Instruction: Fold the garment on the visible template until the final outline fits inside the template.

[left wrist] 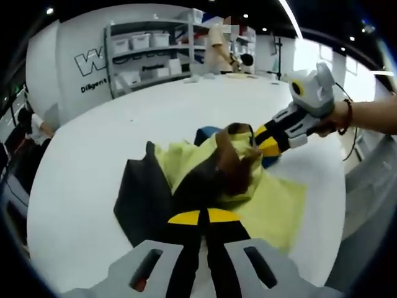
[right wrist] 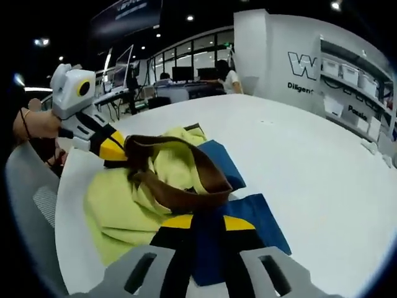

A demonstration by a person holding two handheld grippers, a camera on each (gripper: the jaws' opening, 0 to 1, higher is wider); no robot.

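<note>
White table [left wrist: 93, 155] bears garment [left wrist: 273, 205] stretched between both grippers.

Colours recorded: garment, template, grippers, table

A pale yellow garment [left wrist: 273, 205] with a brown band [right wrist: 186, 180] is noted on a plain white table [left wrist: 93, 161]; a blue template [right wrist: 260, 220] is seen at 5 o'clock of the brown band in the right gripper view. Both the left gripper [left wrist: 203, 217] and the right gripper [right wrist: 208, 223] are tipped yellow on black, with grey bodies.
</note>
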